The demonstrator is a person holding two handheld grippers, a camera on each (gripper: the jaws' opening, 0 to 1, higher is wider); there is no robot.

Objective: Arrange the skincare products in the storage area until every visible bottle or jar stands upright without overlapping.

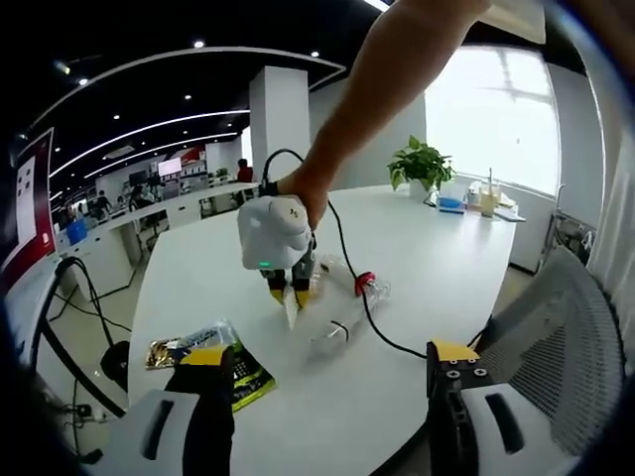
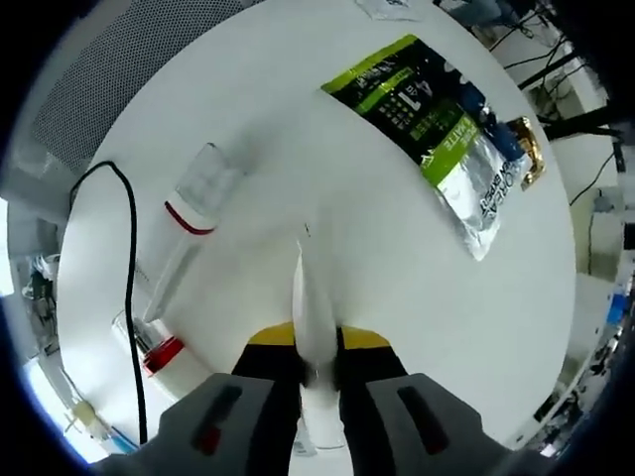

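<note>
My right gripper (image 2: pixel 317 342) is shut on a slim white tube (image 2: pixel 306 297), pointing it down at the white table (image 2: pixel 298 149). In the left gripper view a person's hand holds that right gripper (image 1: pixel 291 290) over the table's middle, the white tube (image 1: pixel 293 311) hanging from its tips. Beside it lie a clear-capped tube with a red band (image 2: pixel 193 213) (image 1: pixel 335 334) and a red-capped bottle (image 2: pixel 164 352) (image 1: pixel 366 285), both on their sides. My left gripper (image 1: pixel 327 355) is open near the table's front edge, with nothing between its jaws.
A green and black sachet (image 1: pixel 220 365) (image 2: pixel 437 129) lies flat near the left jaw. A black cable (image 1: pixel 349 268) (image 2: pixel 129 268) trails across the table (image 1: pixel 427 248). A grey mesh chair (image 1: pixel 566 337) stands at the right edge. A potted plant (image 1: pixel 422 164) sits at the far side.
</note>
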